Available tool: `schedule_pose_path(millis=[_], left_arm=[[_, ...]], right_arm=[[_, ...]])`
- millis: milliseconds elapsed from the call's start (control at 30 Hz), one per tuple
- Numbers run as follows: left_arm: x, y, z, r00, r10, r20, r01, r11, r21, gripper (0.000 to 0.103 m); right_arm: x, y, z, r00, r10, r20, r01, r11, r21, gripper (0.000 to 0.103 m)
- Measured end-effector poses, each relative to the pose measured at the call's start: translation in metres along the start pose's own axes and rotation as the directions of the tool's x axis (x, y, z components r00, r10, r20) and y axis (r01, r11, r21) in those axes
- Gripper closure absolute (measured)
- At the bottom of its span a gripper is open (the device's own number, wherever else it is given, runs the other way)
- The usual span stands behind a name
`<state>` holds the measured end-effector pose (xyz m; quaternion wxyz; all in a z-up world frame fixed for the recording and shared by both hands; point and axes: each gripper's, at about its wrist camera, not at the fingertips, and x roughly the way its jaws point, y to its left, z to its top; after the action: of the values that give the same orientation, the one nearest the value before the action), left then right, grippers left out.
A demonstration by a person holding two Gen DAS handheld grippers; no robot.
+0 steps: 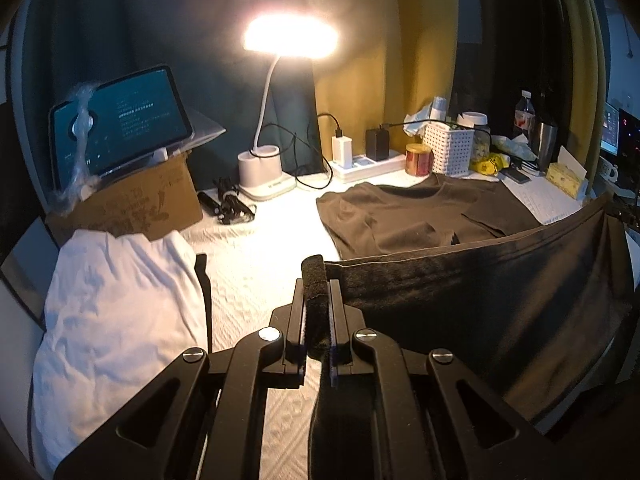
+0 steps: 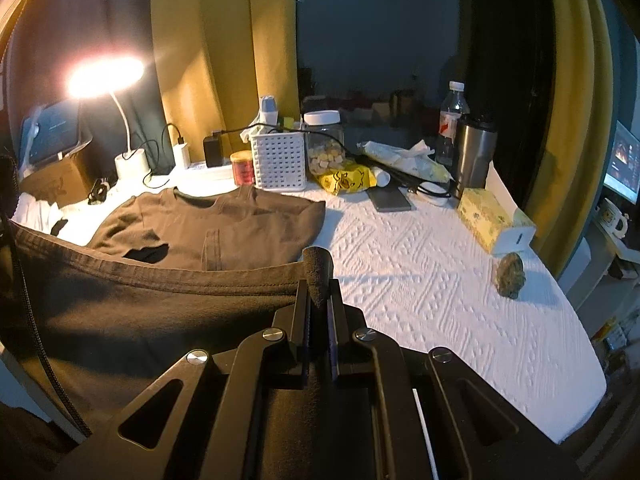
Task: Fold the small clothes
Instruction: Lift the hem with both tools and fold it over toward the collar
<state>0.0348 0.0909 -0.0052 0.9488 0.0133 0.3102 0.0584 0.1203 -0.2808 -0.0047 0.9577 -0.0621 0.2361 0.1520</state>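
Note:
A dark brown T-shirt [image 1: 420, 216] lies on the white textured table cover [image 1: 256, 264], its collar toward the back. Its near hem [image 1: 500, 276] is lifted off the table and stretched between both grippers. My left gripper [image 1: 317, 280] is shut on the hem's left corner, which pokes up between the fingers. In the right wrist view my right gripper [image 2: 319, 280] is shut on the hem's right corner, the hem [image 2: 160, 276] running off to the left above the flat part of the T-shirt [image 2: 224, 220].
A white garment [image 1: 116, 312] lies at the left by a cardboard box [image 1: 140, 208] with a tablet [image 1: 120, 136]. A lit desk lamp [image 1: 264, 164], power strip [image 1: 368, 164], white basket [image 2: 280, 160], jar, bottle [image 2: 452, 124], steel tumbler [image 2: 476, 156], tissue box [image 2: 492, 220] and small stone [image 2: 510, 274] line the back and right.

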Motion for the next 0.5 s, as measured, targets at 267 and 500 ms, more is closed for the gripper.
schedule_pose_path(millis=[267, 500], left_arm=[[0.012, 0.005, 0.026, 0.999, 0.008, 0.033, -0.008, 1.000, 0.006, 0.097], [0.026, 0.008, 0.044, 0.998, 0.013, 0.056, -0.014, 1.000, 0.011, 0.097]], right_arm=[[0.014, -0.003, 0.024, 1.000, 0.005, 0.023, -0.005, 1.000, 0.007, 0.095], [0.029, -0.006, 0.040, 0.999, 0.003, 0.038, -0.003, 1.000, 0.013, 0.095]])
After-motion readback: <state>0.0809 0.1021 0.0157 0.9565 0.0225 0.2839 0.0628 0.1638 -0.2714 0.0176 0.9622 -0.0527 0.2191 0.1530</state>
